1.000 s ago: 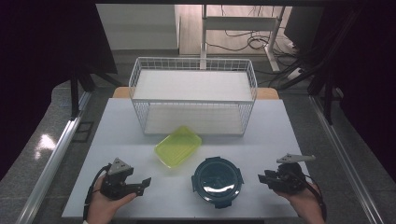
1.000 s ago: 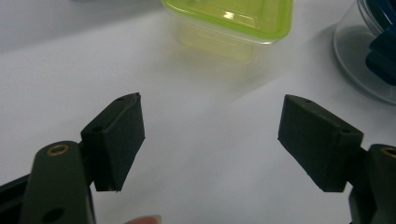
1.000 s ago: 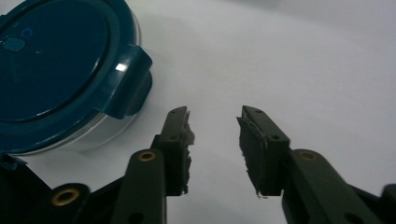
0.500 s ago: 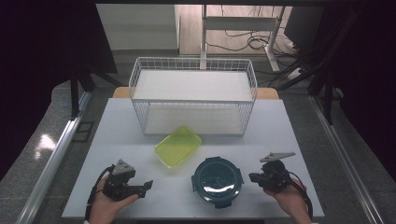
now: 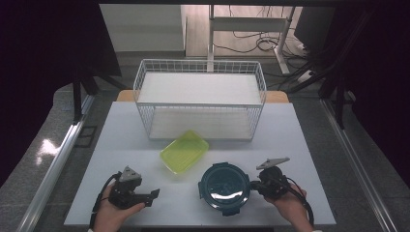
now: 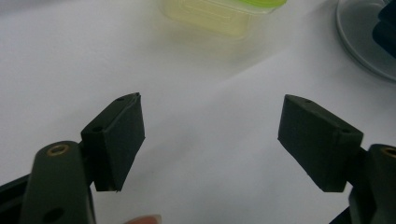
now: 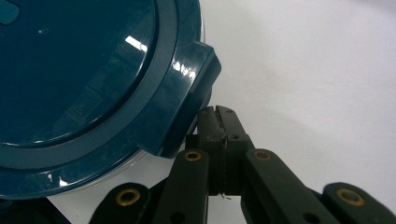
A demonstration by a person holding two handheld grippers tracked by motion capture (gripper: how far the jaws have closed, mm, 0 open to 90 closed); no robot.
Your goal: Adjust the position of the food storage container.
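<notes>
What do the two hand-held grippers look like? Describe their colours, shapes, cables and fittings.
Both grippers, left gripper and right gripper, are black, each topped by a grey three-cornered plate and trailing a black cable. Their jaws are blocky black pads on linkage arms with brass-coloured pivots.

White table [image 5: 121, 140], grey floor [image 5: 43, 164], dark surroundings

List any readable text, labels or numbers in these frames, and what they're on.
No readable text.
Round dark-blue lid: a faint embossed patch near its rim, too blurred to read.
Yellow-green container: no marking to be seen.
White wire basket: no label to be seen.
Left hand-held gripper and right hand-held gripper: no print on the jaws.
</notes>
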